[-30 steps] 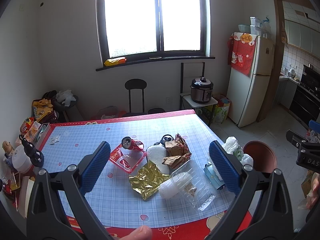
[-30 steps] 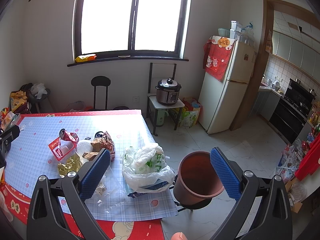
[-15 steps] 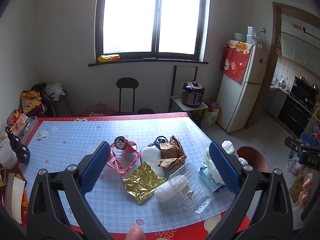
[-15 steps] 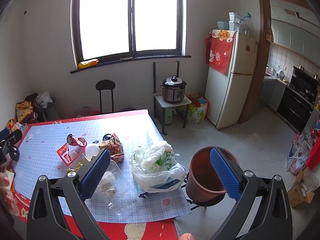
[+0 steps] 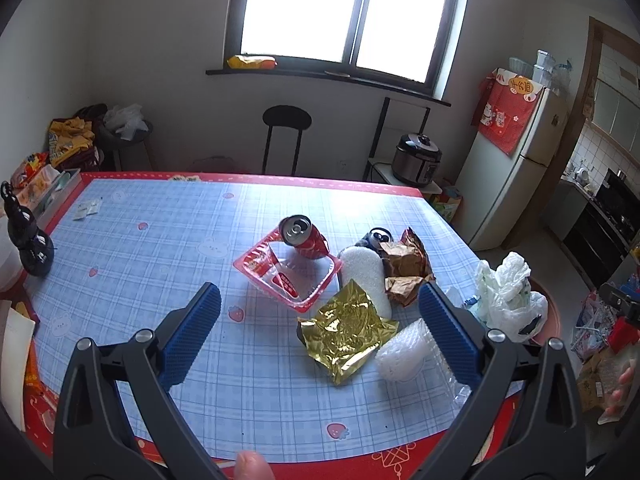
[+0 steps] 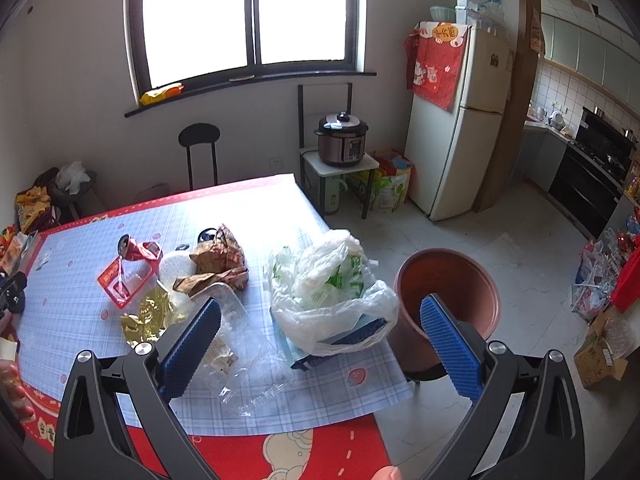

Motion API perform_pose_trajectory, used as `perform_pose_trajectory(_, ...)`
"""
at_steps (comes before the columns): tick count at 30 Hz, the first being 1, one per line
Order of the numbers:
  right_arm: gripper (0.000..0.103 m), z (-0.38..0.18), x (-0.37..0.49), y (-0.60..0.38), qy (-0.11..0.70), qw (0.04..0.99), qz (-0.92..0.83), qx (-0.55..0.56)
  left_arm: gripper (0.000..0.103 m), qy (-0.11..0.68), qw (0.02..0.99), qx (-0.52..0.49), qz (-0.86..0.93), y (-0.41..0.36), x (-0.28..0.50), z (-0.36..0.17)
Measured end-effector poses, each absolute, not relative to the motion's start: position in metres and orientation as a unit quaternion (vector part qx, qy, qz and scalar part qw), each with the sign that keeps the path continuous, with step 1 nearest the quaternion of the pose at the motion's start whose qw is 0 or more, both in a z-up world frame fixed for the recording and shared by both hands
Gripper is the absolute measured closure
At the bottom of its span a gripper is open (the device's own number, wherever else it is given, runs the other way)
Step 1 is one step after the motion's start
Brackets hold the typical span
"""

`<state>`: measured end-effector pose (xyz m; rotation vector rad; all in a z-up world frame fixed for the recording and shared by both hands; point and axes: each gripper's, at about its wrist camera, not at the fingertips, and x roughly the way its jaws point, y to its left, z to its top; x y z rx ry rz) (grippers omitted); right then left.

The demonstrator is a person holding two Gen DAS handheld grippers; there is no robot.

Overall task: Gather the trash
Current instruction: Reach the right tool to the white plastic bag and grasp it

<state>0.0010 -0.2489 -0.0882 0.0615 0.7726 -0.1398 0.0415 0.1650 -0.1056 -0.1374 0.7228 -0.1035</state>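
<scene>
Left gripper [image 5: 319, 330]: jaws spread wide, holding nothing, hovering above the table [image 5: 160, 248] over the gold foil wrapper [image 5: 344, 332]; beyond it lie the red plastic tray [image 5: 290, 272] and crushed can [image 5: 304, 236]. Right gripper [image 6: 320, 336]: jaws equally wide, empty, above the white plastic bag [image 6: 328, 284] at the table edge, with the brown bin [image 6: 452, 292] just beside on the floor.

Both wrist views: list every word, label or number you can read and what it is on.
None can be read for certain.
Red cloth on the fridge: yellow sign with characters, too blurred.
Red tray: white print, too small.
Crushed can: logo unreadable.
Red table border: yellow characters, blurred.
</scene>
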Motion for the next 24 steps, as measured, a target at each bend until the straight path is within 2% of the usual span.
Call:
perform_pose_trajectory(4,0.005,-0.107,0.003,-0.234,0.406,0.911,-0.073,-0.005,0.005,0.374,0.923,-0.072,-0.058,0.166,0.054,-0.127)
perform_pose_trajectory(10,0.005,-0.122,0.001,-0.233,0.407,0.909,-0.055,-0.075,0.006,0.4,0.91,-0.102,-0.047,0.157,0.064,-0.147)
perform_pose_trajectory(16,0.006,-0.14,0.026,-0.253,0.415,0.908,0.017,-0.057,0.006,0.391,0.916,-0.088,-0.014,0.138,0.055,-0.143)
perform_pose_trajectory(20,0.019,-0.153,0.044,-0.262,0.428,0.898,0.084,-0.066,0.006,0.384,0.916,-0.115,0.028,0.126,0.041,-0.133)
perform_pose_trajectory(24,0.024,-0.168,0.058,-0.263,0.432,0.886,0.159,-0.051,0.006,0.377,0.916,-0.116,0.072,0.108,0.027,-0.125)
